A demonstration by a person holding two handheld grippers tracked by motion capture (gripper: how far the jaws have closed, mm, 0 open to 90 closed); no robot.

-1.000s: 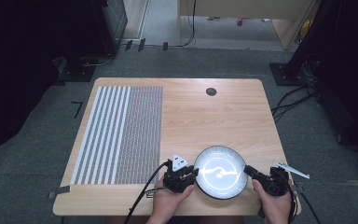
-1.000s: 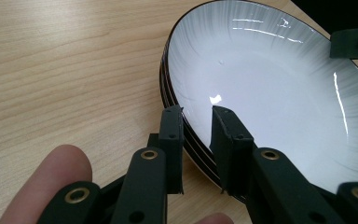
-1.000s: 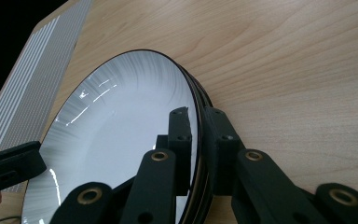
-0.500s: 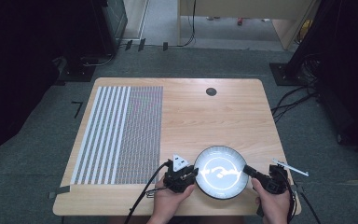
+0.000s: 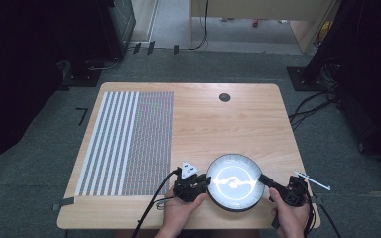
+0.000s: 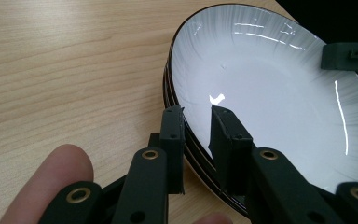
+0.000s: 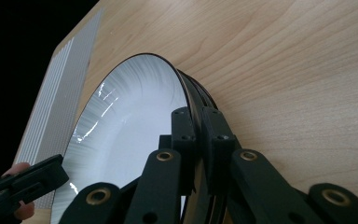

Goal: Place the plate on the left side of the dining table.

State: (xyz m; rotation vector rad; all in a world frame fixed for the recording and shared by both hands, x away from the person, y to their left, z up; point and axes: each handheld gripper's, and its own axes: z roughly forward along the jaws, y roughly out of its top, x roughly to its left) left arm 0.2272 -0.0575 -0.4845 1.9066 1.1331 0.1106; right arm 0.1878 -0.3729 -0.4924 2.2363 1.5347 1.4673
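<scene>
High view shows your left gripper and right gripper at the near edge of the wooden table, one on each side of a white plate with a dark rim. Your left gripper's jaws straddle the plate's left rim, one finger outside and the other over the white face, clamped on it. Your right gripper's jaws are pinched tight on the opposite rim, whose edge runs between them in the right gripper view. Farther left lies a striped grey mat. Beyond, near the far edge, sits a small dark round spot.
</scene>
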